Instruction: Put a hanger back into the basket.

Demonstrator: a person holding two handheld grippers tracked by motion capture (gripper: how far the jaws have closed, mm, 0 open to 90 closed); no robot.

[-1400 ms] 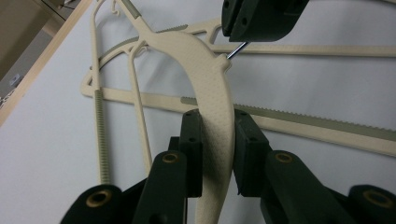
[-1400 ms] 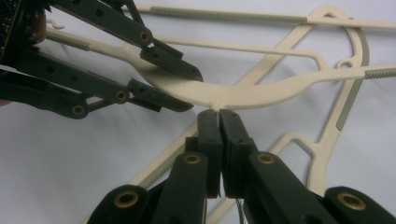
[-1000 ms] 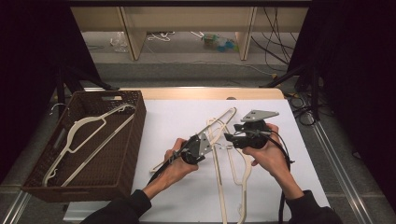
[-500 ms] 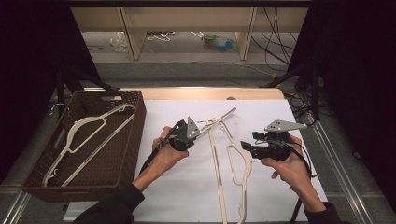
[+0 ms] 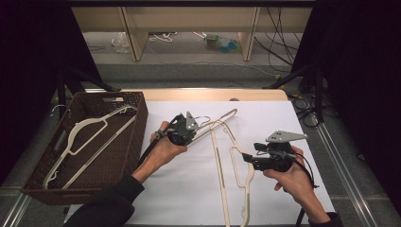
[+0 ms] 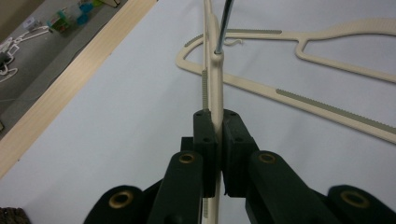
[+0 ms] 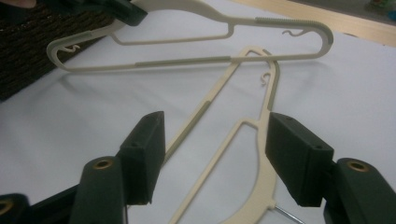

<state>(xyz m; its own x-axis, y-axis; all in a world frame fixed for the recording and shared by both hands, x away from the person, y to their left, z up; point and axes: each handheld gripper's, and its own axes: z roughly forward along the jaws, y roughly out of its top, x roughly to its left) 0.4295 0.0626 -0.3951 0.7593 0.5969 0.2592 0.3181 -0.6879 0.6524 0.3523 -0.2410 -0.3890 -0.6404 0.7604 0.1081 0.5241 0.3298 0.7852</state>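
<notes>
High view overhead, forward-down; claw views close; hangers (image 5: 222, 156) shared.

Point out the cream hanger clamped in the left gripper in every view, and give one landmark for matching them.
High view: held hanger left of centre, rising from the left gripper.
Left gripper view: centre, edge-on, running up from between the shut fingers.
Right gripper view: across the top, lifted off the table.
Shared landmark: the second hanger lying flat on the white table.

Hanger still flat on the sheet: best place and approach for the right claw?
Judging by its pose, take the flat hanger at the neck, just below the hook, coming from above with the right claw straddling that narrow strip. It lies flat, clear of the lifted hanger.
</notes>
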